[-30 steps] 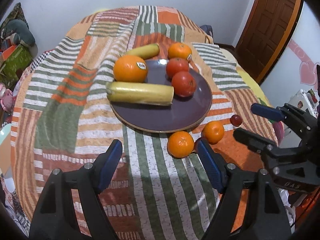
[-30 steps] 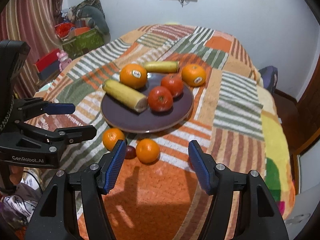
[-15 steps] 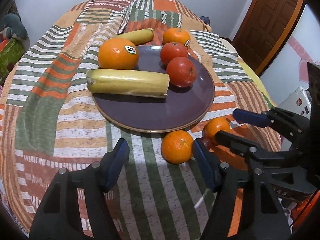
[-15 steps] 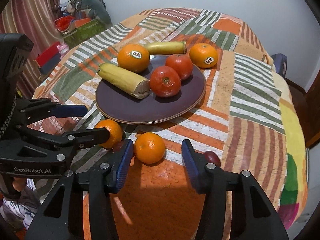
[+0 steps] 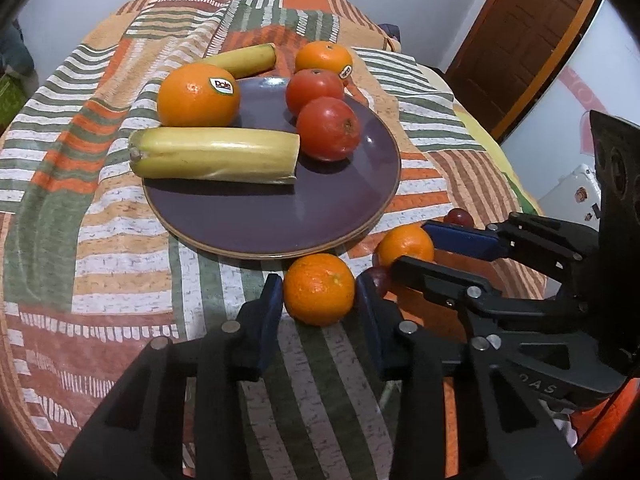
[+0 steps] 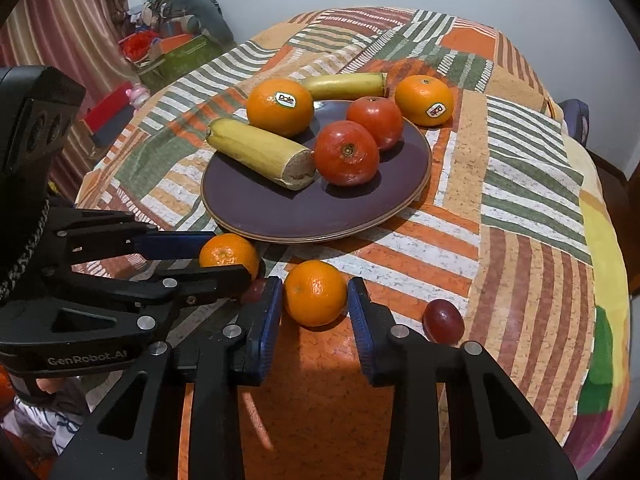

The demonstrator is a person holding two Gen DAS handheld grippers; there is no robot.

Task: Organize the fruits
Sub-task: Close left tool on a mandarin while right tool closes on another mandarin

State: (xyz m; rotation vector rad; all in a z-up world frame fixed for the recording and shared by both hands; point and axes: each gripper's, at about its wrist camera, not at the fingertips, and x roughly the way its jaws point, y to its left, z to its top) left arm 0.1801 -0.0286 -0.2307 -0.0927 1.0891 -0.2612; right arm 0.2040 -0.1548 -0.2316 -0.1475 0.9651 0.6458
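Note:
A purple plate [image 5: 280, 216] [image 6: 320, 212] holds a banana [image 5: 216, 154], a large Dole orange [image 5: 198, 96] and two red tomatoes [image 5: 328, 128]. Another banana [image 5: 244, 60] and a stickered orange [image 5: 325, 58] lie behind it. My left gripper [image 5: 318, 292] is closed around a small orange [image 5: 319, 289] on the cloth in front of the plate, pads touching its sides. My right gripper [image 6: 315, 296] is closed around a second small orange [image 6: 315, 293], just right of the first. It also shows in the left wrist view [image 5: 406, 245]. Both oranges rest on the cloth.
Two dark red grapes lie on the cloth, one [image 6: 443, 315] right of my right gripper, one [image 6: 254, 290] between the two grippers. The striped patchwork cloth [image 6: 520, 200] covers a round table. Boxes and toys [image 6: 168, 52] sit at the far left, a wooden door [image 5: 520, 40] at the far right.
Both grippers moved forward and down toward the small oranges, and their jaws narrowed from wide open until they closed on one orange each.

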